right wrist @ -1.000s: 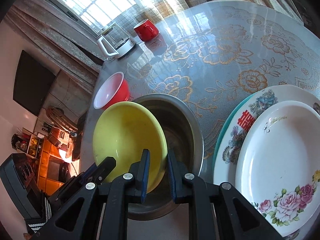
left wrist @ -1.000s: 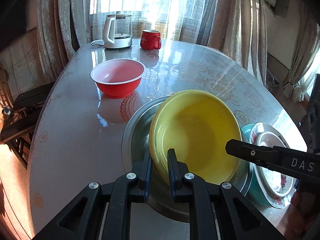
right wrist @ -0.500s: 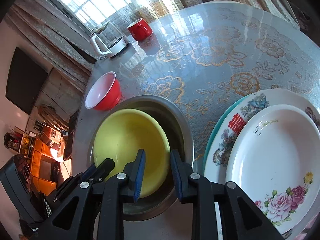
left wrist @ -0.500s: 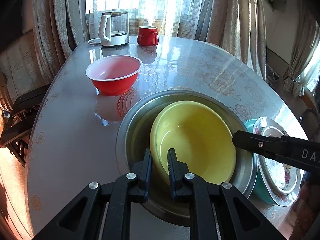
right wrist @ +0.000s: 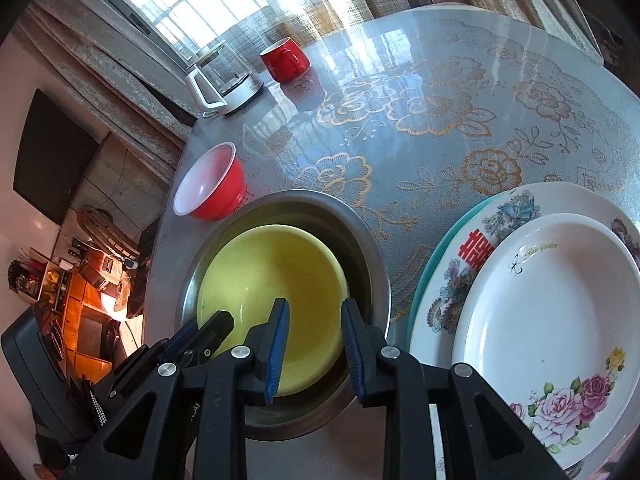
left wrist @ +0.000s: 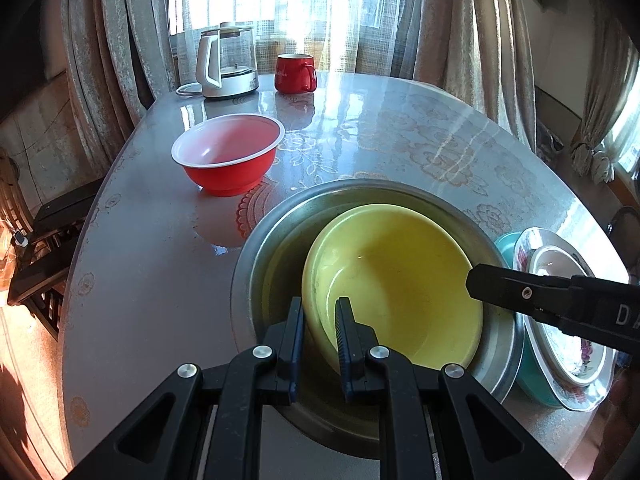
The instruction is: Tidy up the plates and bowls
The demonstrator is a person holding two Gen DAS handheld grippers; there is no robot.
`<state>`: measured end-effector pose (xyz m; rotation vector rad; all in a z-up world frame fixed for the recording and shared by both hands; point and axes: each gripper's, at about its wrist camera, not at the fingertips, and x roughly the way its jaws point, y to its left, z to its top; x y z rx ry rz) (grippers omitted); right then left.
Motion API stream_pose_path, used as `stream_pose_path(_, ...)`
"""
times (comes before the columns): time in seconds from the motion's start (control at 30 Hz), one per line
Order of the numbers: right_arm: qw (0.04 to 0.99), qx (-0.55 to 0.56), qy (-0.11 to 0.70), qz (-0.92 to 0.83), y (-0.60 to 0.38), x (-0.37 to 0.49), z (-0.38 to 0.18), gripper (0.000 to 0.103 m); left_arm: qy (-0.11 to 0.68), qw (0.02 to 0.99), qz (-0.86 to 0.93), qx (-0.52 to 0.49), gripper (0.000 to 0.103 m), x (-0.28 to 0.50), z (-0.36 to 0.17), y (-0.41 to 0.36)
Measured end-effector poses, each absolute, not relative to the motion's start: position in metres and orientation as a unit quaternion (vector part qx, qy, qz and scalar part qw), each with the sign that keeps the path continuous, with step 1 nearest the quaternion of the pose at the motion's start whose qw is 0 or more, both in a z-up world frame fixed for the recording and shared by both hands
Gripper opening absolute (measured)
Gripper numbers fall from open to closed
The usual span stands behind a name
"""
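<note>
- Step in hand, as we judge it: seating the yellow bowl (left wrist: 400, 284) inside the steel basin (left wrist: 256, 248). We would settle its tilted near side down before the left gripper (left wrist: 318, 334) lets go, then draw the fingers straight back off the rim.
- Left gripper: fingers closed on the near rim of the yellow bowl, one finger inside the wall, one outside.
- Right gripper (right wrist: 314, 354): fingers have just been opening and now stand apart above the bowl's near edge, pads clear of it, nothing clamped.
- Steel basin: on the desk (left wrist: 160, 264), directly ahead of both pairs of fingers; holds the yellow bowl only.
- Yellow bowl: empty.
- Red bowl (left wrist: 229, 153): beyond the left fingers, apart from the basin, empty.
- Plate stack (right wrist: 532, 300): right of the right fingers; white floral plate uppermost, patterned plate beneath, teal dish lowest.
- Far end: red mug (left wrist: 295, 73), kettle (left wrist: 228, 62); contents not discernible.
</note>
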<state>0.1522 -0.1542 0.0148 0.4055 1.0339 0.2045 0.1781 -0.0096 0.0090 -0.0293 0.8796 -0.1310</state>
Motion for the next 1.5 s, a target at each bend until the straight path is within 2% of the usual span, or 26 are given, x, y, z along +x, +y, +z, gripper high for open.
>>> stream_pose_path(0.17,0.847,0.191,0.487,0.099,-0.153,0.151,0.016,0.027,0.428,0.901,-0.067,-0.030,0.022,0.178,0.012,-0.006)
stream_pose_path(0.37,0.842,0.196,0.492,0.102,-0.153,0.153,0.013,0.027,0.413,0.908,-0.066,-0.030,0.037,0.172,0.022,-0.005)
stream_pose_path(0.57,0.842,0.196,0.491,0.105,-0.151,0.152,0.012,0.027,0.405,0.912,-0.059,-0.031,0.038,0.169,0.029,-0.002)
stream_pose_path(0.77,0.842,0.197,0.490,0.108,-0.150,0.152,0.011,0.027,0.400,0.914,-0.051,-0.042,0.047,0.166,0.033,0.004)
stream_pose_path(0.97,0.842,0.198,0.490,0.108,-0.149,0.153,0.011,0.027,0.394,0.917,-0.039,-0.047,0.048,0.163,0.036,0.013)
stream_pose_path(1.17,0.843,0.200,0.486,0.111,-0.147,0.153,0.012,0.027,0.395,0.916,-0.021,-0.063,0.057,0.164,0.036,0.027)
stream_pose_path(1.5,0.846,0.196,0.482,0.119,-0.144,0.156,0.014,0.028,0.408,0.907,0.013,-0.103,0.065,0.170,0.034,0.052)
